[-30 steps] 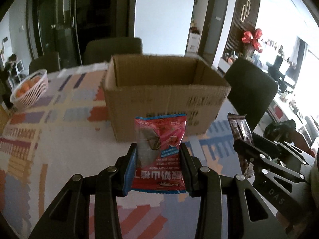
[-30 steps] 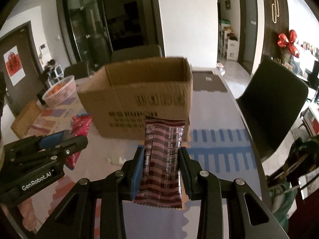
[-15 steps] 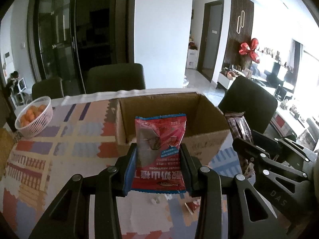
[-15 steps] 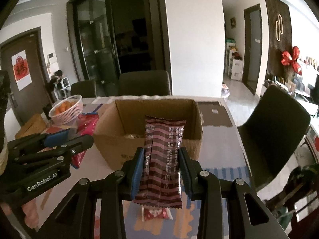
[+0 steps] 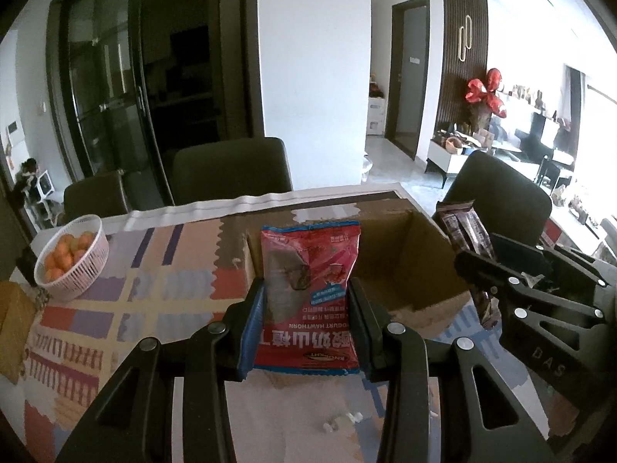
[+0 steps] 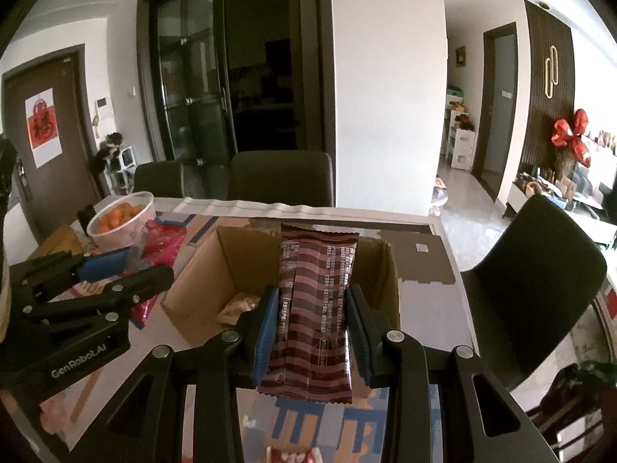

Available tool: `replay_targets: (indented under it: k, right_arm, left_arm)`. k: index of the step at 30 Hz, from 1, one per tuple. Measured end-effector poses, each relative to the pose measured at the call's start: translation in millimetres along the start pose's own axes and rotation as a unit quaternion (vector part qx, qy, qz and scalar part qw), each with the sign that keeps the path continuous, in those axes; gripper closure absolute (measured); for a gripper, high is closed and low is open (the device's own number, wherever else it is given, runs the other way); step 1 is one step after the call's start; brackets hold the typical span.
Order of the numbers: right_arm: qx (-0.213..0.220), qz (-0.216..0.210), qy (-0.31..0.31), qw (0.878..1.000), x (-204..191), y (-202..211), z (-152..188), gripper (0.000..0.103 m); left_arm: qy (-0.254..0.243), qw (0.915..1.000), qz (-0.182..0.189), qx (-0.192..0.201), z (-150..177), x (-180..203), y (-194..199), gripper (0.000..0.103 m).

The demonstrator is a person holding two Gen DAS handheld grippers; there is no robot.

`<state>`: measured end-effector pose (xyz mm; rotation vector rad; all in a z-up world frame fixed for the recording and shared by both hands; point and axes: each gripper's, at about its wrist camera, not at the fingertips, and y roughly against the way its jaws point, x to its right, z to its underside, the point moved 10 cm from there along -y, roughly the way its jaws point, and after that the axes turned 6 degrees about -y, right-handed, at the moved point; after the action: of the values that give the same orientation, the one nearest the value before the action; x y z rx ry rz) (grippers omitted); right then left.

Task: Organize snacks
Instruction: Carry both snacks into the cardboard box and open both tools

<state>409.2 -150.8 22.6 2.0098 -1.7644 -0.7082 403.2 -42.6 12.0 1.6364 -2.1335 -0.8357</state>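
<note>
**A:** What have I got in the left gripper [image 5: 306, 310]?

**B:** From my end, its blue-padded fingers [image 5: 252, 322] are clamped on both sides of a red snack bag [image 5: 310, 289], held upright with the print upside down. The bag hangs in front of the open cardboard box [image 5: 405, 266], over its near wall as far as I can judge.

**A:** And the right gripper [image 6: 312, 328]?

**B:** I see it pinched on a brown striped snack bar [image 6: 314, 308], standing upright between the fingers. The bar's top edge reaches about the box's far rim in that view. Inside the cardboard box [image 6: 204, 270] I can make out a pale packet [image 6: 237, 306] on the floor, near the left wall.

**A:** Where do the two grippers sit against each other?

**B:** Side by side at the box's near edge. In the left wrist view the right gripper [image 5: 497, 281] shows at the far right, with the brown bar [image 5: 462, 231] sticking up from it.

**A:** Anything around the box?

**B:** A white basket of oranges [image 5: 71, 258] on the patterned table mat [image 5: 154, 270], well left of the box. Dark chairs [image 5: 231, 171] stand behind the table. A small red-and-white wrapper [image 6: 293, 455] lies on the mat below the right gripper.
</note>
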Motion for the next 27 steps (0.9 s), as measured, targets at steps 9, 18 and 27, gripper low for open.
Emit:
replay_targets:
  k: [9, 18, 27]
  right_arm:
    - [-0.01, 0.006, 0.014, 1.0, -2.1, -29.3, -15.7, 0.066]
    - [-0.031, 0.014, 0.027, 0.999, -1.2, -57.2, -13.4, 0.066]
    - [-0.032, 0.024, 0.013, 0.999, 5.1, -50.9, -3.4, 0.05]
  left_arm:
    - [0.001, 0.9995, 0.018, -0.025, -7.3, -5.7, -34.5, 0.063]
    - [0.004, 0.9971, 0.035, -0.068, -2.9, -8.1, -73.3, 0.063]
    - [-0.01, 0.9989, 0.015, -0.044, 0.2, -6.7, -49.8, 0.041]
